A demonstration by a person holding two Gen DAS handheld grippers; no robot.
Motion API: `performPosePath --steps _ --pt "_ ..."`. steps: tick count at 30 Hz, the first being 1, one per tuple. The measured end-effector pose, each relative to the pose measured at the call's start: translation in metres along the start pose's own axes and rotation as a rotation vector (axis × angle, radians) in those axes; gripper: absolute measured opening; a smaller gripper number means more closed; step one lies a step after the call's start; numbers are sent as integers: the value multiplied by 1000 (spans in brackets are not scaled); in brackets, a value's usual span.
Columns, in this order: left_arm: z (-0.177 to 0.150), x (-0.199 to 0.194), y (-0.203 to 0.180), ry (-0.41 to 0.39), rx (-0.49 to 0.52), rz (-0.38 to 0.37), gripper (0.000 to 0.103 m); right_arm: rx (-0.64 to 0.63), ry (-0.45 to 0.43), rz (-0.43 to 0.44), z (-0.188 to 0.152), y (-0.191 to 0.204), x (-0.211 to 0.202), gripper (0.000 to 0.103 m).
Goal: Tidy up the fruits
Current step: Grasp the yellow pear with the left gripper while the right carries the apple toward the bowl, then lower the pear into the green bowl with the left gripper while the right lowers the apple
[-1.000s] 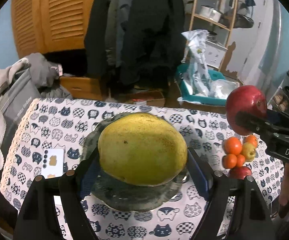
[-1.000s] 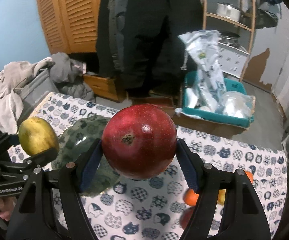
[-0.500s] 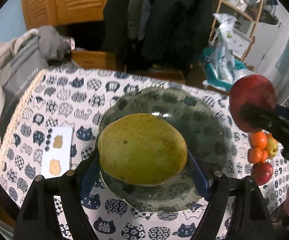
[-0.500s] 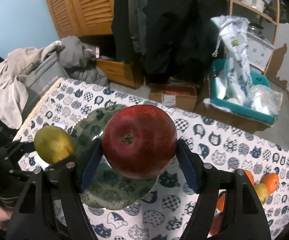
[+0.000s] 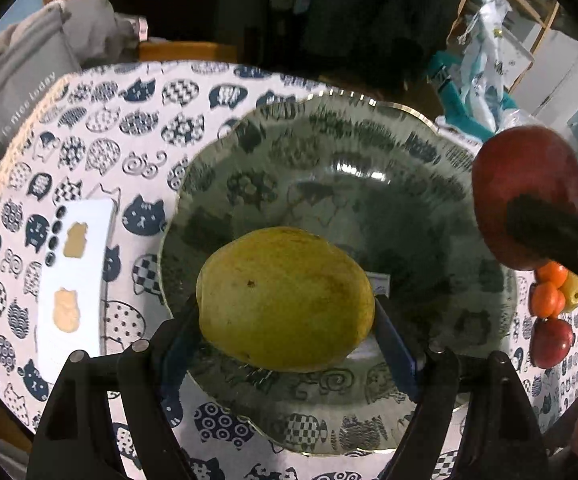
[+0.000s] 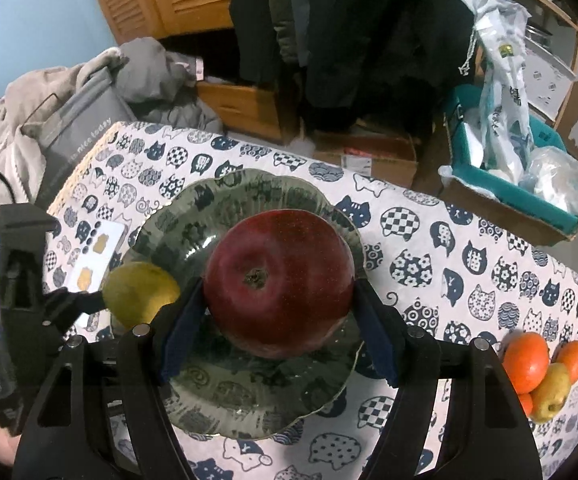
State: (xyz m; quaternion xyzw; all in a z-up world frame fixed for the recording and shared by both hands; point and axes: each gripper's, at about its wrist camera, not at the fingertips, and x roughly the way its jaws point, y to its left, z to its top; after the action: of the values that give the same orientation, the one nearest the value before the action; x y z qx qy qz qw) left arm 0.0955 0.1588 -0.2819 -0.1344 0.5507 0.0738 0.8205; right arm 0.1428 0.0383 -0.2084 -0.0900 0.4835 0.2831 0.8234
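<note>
My left gripper (image 5: 287, 316) is shut on a yellow-green pear (image 5: 285, 298) and holds it over the near side of a dark green glass plate (image 5: 369, 152). My right gripper (image 6: 279, 316) is shut on a big red apple (image 6: 279, 280) and holds it above the same plate (image 6: 193, 216). In the left wrist view the apple (image 5: 525, 188) hangs at the plate's right rim. In the right wrist view the pear (image 6: 141, 294) is at the plate's left rim. Whether either fruit touches the plate I cannot tell.
A pile of oranges (image 6: 525, 360), a small yellow apple (image 6: 551, 392) and a red fruit (image 5: 551, 342) lies at the table's right. A white card (image 5: 75, 272) lies left of the plate. The cat-print tablecloth (image 6: 469, 260) covers the table. Clothes and boxes stand behind.
Both grippers have tilted down and moved in over the plate with their fruits. The plate now fills more of both views.
</note>
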Motion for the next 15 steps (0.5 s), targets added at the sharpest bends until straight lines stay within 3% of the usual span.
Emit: performPosePath --steps 9,15 --pt "-3 26 -11 69 27 15 83 16 15 -9 -3 -8 4 74" --pt "-2 28 -17 70 40 32 83 37 17 -12 -3 -14 3 74"
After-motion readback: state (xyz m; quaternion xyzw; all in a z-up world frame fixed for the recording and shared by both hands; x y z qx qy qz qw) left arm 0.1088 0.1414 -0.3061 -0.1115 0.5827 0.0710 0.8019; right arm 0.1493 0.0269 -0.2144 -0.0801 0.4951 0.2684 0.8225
